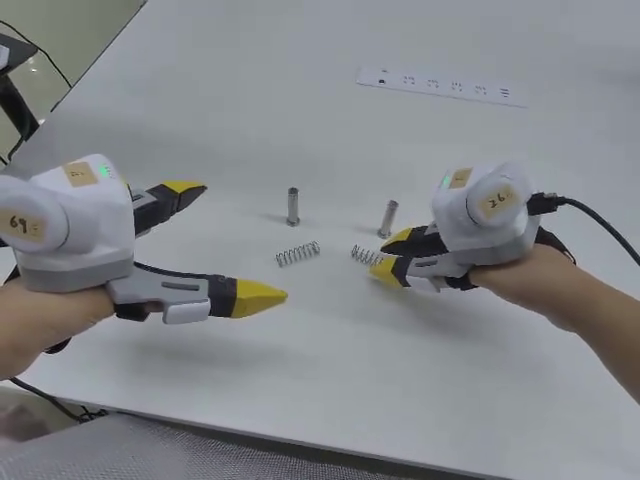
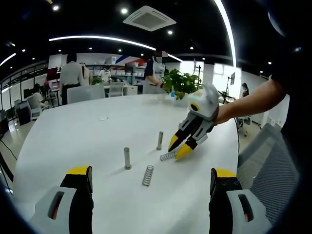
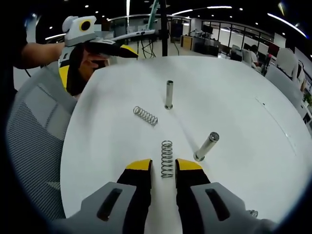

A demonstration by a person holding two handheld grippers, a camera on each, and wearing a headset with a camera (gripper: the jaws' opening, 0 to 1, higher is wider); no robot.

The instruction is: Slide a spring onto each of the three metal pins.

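**Head view, left to right.** Left gripper (image 1: 235,240): held in a hand over the white counter (image 1: 450,390), jaws spread wide and released, grasping nothing. Pin A (image 1: 293,206): upright on the counter, ahead of the left jaws and nearer their far tip. Spring A (image 1: 298,254): flat on the counter ahead of the left jaws, just in front of pin A and apart from it. Spring B (image 1: 366,256): flat on the counter, one end between the tips of the right gripper (image 1: 388,255). Pin B (image 1: 388,219): upright, just beyond the far right jaw. A black cable (image 1: 590,225) leaves the back of the right gripper, which is also held in a hand.

**Left gripper view.** Spring A lies just ahead, about midway across the wide gap. Pin A stands a little beyond it, toward the left-hand jaw. Pin B and spring B lie farther ahead, at the other gripper's tips.

**Right gripper view.** The jaws are drawn close but not clenched. Spring B runs forward from between the tips with a sliver of counter on each side, so it is straddled, not squeezed. Pin B stands just ahead of the right-hand jaw. Pin A stands well ahead, in line with the gap, with spring A beside it toward the left-hand jaw
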